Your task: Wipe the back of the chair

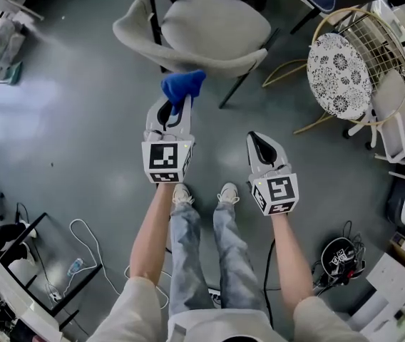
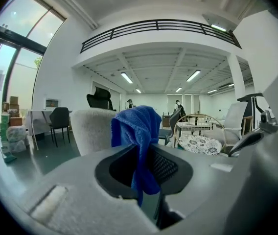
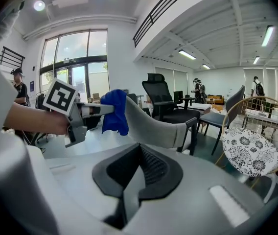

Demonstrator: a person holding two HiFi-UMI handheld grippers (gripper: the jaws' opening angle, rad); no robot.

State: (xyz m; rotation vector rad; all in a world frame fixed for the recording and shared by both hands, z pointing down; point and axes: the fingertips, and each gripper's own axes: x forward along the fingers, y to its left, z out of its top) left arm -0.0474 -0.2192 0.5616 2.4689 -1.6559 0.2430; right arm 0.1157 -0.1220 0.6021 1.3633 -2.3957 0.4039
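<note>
A grey upholstered chair (image 1: 202, 27) stands in front of me with its curved back (image 1: 188, 63) towards me. My left gripper (image 1: 176, 112) is shut on a blue cloth (image 1: 182, 85), which hangs at the top edge of that back. In the left gripper view the cloth (image 2: 136, 131) drapes between the jaws, with the chair back (image 2: 92, 129) just behind it. My right gripper (image 1: 261, 142) is held lower and to the right, shut and empty. From the right gripper view I see the cloth (image 3: 114, 111), the left gripper (image 3: 87, 109) and the chair (image 3: 153, 124).
A round wire chair with a patterned cushion (image 1: 341, 73) stands to the right, with white chairs (image 1: 402, 120) beyond it. Cables (image 1: 88, 248) and a desk frame (image 1: 24, 283) lie at lower left. Boxes and gear (image 1: 341, 258) sit at lower right. My feet (image 1: 202, 194) are below the grippers.
</note>
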